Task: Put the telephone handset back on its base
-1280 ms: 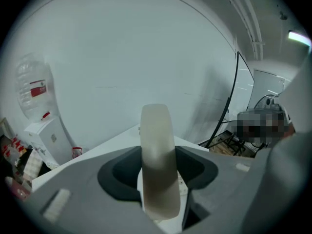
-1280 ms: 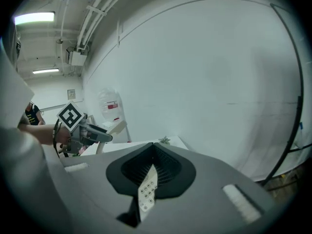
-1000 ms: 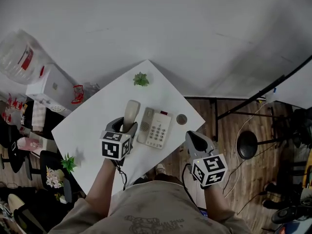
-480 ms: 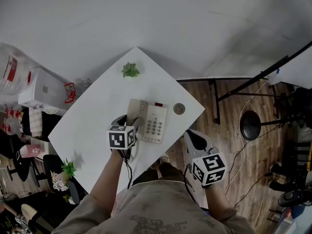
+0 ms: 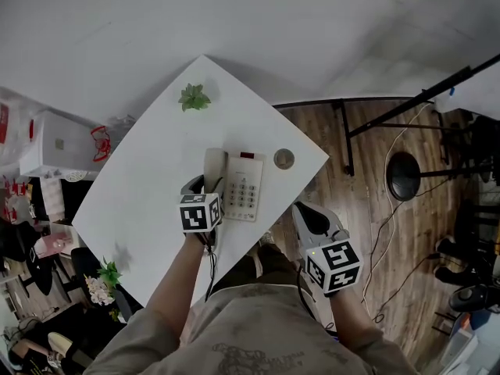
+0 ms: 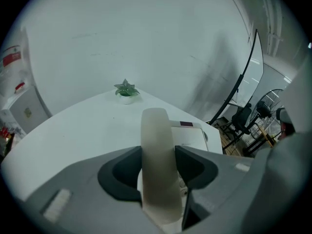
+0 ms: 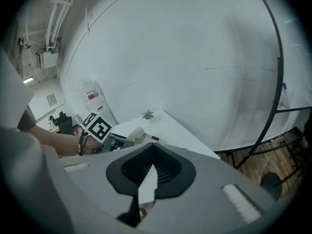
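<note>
Fingers (image 6: 197, 165) of your left gripper (image 6: 158, 169) are closed on the handset (image 6: 156, 140) near its middle, one pad on each side. The right gripper (image 7: 146, 182) has its jaws together on nothing. The handset lies lengthwise along the left side of the base (image 5: 245, 187), over its cradle. Whether it is fully seated cannot be told, since its far end looks slightly raised in the left gripper view.

Risks, as judged: if you let go while the handset sits askew, it may rock off the cradle and slide onto the table (image 5: 141, 186). If you press down off-centre, the base, which is probably light and not steadied by the right gripper, may shift or tip. Drawing the jaws back before they are wide enough may drag the handset out.

Pose: your left forearm reaches forward over the near table edge, gripper pointing away from you. The right gripper hangs beside the table corner, above the floor, apart from the base. Beyond the base stands a plant (image 5: 194, 98).
</note>
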The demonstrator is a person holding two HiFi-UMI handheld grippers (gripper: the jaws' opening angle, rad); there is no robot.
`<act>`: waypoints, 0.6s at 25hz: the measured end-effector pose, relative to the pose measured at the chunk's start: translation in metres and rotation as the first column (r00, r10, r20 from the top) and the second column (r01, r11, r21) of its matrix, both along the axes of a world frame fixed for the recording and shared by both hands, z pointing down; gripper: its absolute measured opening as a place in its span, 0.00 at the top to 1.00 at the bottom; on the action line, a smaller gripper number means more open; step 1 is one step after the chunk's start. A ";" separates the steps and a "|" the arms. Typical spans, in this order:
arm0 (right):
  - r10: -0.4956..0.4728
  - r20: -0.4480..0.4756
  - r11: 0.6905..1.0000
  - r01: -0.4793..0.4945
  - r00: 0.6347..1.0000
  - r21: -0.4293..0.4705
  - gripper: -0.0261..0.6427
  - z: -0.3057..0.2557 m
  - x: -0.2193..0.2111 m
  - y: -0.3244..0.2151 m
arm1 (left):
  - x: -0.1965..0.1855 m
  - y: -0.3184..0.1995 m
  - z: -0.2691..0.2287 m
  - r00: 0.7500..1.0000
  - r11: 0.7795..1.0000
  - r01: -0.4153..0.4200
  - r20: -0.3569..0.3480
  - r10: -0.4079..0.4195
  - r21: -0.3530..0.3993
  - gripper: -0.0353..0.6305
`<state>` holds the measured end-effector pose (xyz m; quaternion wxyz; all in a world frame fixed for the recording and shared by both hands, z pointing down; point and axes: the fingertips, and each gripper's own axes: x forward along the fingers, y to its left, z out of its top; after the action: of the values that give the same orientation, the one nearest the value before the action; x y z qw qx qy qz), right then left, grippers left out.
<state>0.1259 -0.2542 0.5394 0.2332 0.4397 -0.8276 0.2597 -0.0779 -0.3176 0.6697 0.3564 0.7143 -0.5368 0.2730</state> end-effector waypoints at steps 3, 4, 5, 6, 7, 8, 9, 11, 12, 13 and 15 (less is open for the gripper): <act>0.003 -0.005 1.000 -0.003 1.000 -0.010 0.92 0.004 0.002 -0.002 | 0.004 -0.004 -0.001 0.999 0.999 -0.015 0.033 0.014 0.035 0.61; 0.003 -0.006 1.000 -0.003 1.000 -0.013 0.92 0.006 0.002 -0.003 | 0.006 -0.005 -0.002 0.999 0.999 -0.026 0.042 0.024 0.043 0.61; 0.001 -0.007 1.000 -0.002 1.000 -0.016 0.92 0.007 0.002 -0.003 | 0.008 -0.005 -0.003 0.998 0.998 -0.036 0.051 0.034 0.049 0.61; -0.001 -0.008 1.000 0.001 1.000 -0.019 0.92 0.009 0.002 -0.004 | 0.011 -0.005 -0.003 0.997 0.998 -0.044 0.059 0.041 0.052 0.61; -0.004 -0.010 1.000 0.004 1.000 -0.021 0.92 0.011 0.001 -0.005 | 0.013 -0.005 -0.003 0.997 0.997 -0.049 0.065 0.046 0.054 0.61; -0.008 -0.010 1.000 0.008 1.000 -0.024 0.92 0.012 -0.001 -0.006 | 0.016 -0.004 -0.002 0.996 0.997 -0.050 0.071 0.046 0.056 0.61; -0.011 -0.010 1.000 0.010 1.000 -0.025 0.92 0.013 -0.003 -0.007 | 0.017 -0.003 -0.001 0.996 0.997 -0.048 0.076 0.044 0.058 0.61; -0.015 -0.003 1.000 0.015 1.000 -0.023 0.92 0.012 -0.007 -0.009 | 0.017 0.001 -0.001 0.996 0.997 -0.039 0.082 0.033 0.066 0.61; -0.018 0.001 1.000 0.018 1.000 -0.020 0.92 0.012 -0.009 -0.010 | 0.016 0.003 0.000 0.996 0.997 -0.033 0.084 0.027 0.068 0.61; -0.021 0.003 1.000 0.021 1.000 -0.018 0.92 0.011 -0.011 -0.010 | 0.014 0.004 0.001 0.996 0.997 -0.025 0.084 0.019 0.067 0.61; -0.028 0.001 0.999 0.028 1.000 -0.018 0.92 0.012 -0.013 -0.011 | 0.010 0.007 0.008 0.997 0.999 -0.011 0.077 0.007 0.053 0.61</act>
<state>0.1132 -0.2654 0.5510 0.2403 0.4258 -0.8315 0.2639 -0.0683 -0.3105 0.6774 0.3153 0.7150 -0.5538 0.2875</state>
